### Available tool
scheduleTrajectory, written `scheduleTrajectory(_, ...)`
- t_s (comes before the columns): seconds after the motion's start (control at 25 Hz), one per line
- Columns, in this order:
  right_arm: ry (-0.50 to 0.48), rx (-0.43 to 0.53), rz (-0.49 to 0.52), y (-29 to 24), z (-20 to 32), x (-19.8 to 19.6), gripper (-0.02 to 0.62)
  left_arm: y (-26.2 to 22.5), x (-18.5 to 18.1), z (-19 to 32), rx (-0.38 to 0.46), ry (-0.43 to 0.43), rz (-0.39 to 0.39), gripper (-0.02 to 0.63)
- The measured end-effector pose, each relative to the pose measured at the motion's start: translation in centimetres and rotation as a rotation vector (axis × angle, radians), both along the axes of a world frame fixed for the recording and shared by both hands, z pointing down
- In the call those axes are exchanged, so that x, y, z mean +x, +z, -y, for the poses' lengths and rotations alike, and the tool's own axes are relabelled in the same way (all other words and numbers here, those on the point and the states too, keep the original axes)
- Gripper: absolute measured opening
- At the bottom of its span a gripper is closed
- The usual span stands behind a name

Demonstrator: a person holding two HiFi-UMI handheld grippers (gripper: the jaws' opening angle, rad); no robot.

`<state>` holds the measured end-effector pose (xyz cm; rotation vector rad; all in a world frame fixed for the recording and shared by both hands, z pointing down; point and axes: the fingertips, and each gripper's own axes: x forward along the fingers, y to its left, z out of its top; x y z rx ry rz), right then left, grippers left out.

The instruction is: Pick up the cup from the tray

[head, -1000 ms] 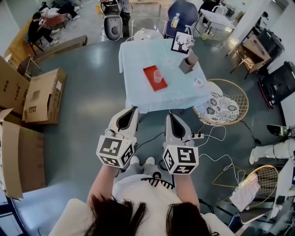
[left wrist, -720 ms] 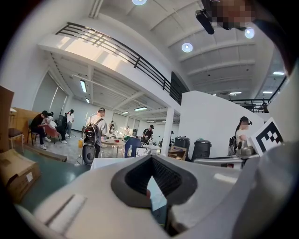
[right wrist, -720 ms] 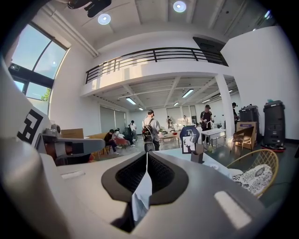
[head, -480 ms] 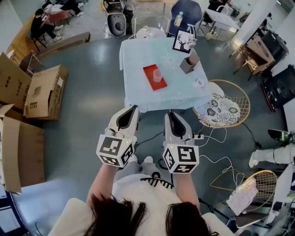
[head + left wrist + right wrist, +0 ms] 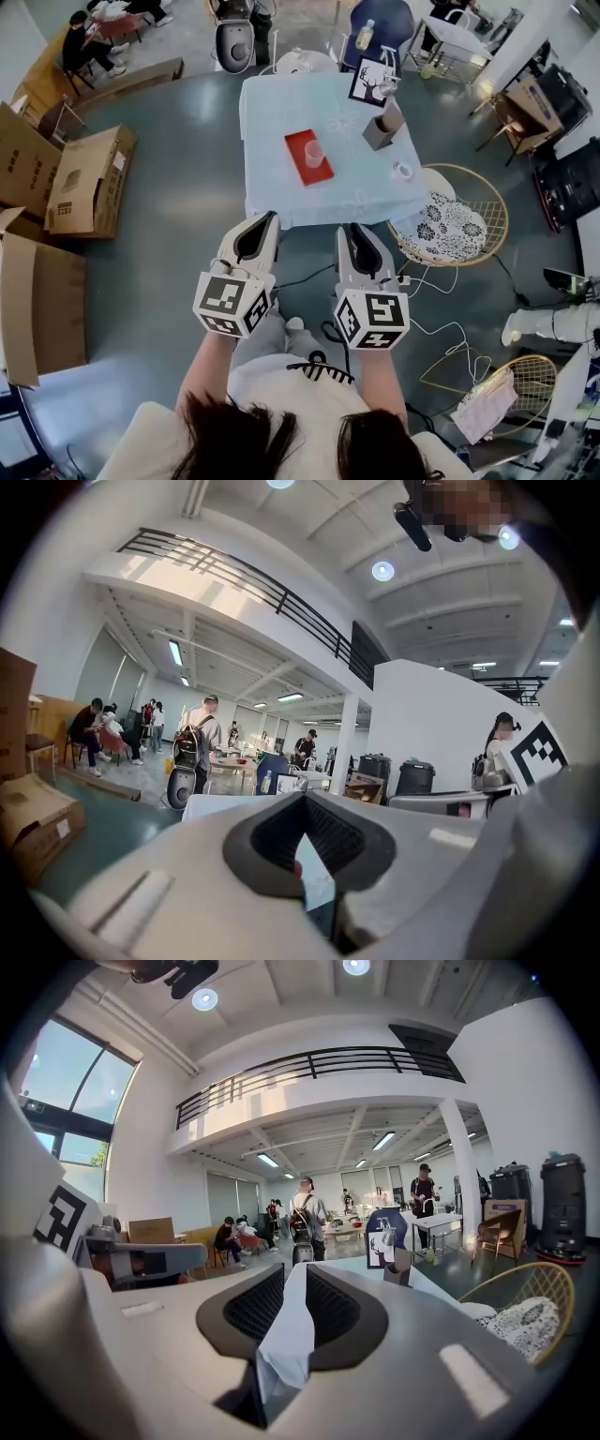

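A translucent pink cup [image 5: 314, 155] stands upright on a red tray [image 5: 300, 142] on the table with a pale blue cloth [image 5: 281, 202]. Both grippers hover side by side over the floor, short of the table's near edge and pointing at it. My left gripper [image 5: 270, 218] has its tips together with nothing in it; in the left gripper view it [image 5: 305, 795] aims at the table. My right gripper [image 5: 350, 228] has just been opening its jaws. A narrow gap shows between them in the right gripper view [image 5: 293, 1269], and nothing is in it.
On the table stand a deer picture [image 5: 369, 84], a grey box [image 5: 379, 131] and a small white object [image 5: 404, 170]. A rattan chair with a patterned cushion [image 5: 450, 217] sits right of the table. Cardboard boxes [image 5: 84, 178] lie left. Cables and a power strip [image 5: 403, 277] lie on the floor.
Both grippers have edged a little towards the table. The cup and tray have not moved on the cloth.
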<state>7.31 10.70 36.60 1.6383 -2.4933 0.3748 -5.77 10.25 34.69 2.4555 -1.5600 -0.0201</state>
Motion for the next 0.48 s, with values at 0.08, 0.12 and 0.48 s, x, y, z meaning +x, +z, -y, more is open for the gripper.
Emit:
scheduleTrajectory(0.08, 0.000, -0.001, 0.004, 0.2, 0.5, 0.2, 0.101, 0.0, 0.1, 0.7, 0.003, 0.000, 0.002, 0.000)
scheduleTrajectory(0.12, -0.002, -0.002, 0.003, 0.3, 0.8, 0.3, 0.103, 0.0, 0.2, 1.1, 0.005, -0.001, 0.004, 0.000)
scheduleTrajectory(0.48, -0.015, 0.001, -0.016, 1.1, 4.6, 0.5, 0.133, 0.1, 0.5, 4.8, 0.018, 0.008, 0.013, 0.000)
